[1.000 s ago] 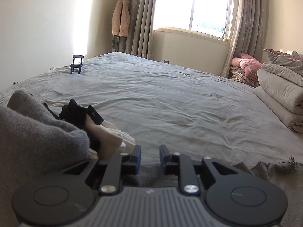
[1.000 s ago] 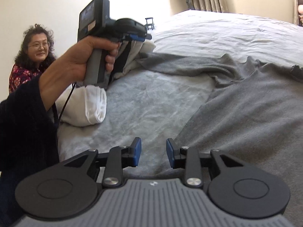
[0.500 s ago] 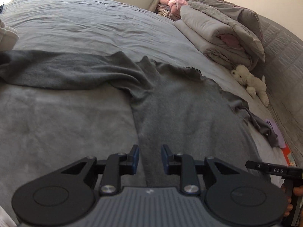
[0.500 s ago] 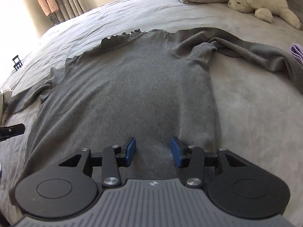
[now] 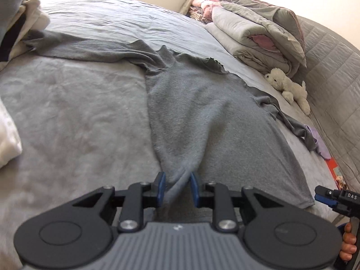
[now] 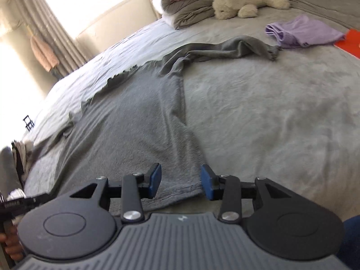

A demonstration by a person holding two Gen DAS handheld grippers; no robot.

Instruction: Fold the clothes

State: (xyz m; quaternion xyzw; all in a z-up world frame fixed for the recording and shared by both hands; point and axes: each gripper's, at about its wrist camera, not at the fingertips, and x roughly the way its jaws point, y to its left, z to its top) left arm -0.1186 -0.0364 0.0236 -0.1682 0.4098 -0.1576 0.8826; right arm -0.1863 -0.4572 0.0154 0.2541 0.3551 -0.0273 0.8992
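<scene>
A grey long-sleeved sweater lies spread flat on the grey bed, sleeves stretched out to both sides, neck at the far end. My left gripper is at the hem's left corner. A raised fold of the hem sits between its jaws, with a dark gap beside the right pad, so the jaws stand narrowly open. In the right wrist view the sweater runs away to the left. My right gripper is open, low over the hem's right corner, which lies between its pads. The right gripper's tip shows at the hem's far right.
Folded quilts and a white stuffed toy lie by the padded headboard. A purple garment and an orange item sit beyond the right sleeve. A clothes pile and white cloth are at the left.
Both grippers swung round from the room to the sweater and came down to its hem. A fold of the hem now sits between the left jaws, and the hem corner between the right.
</scene>
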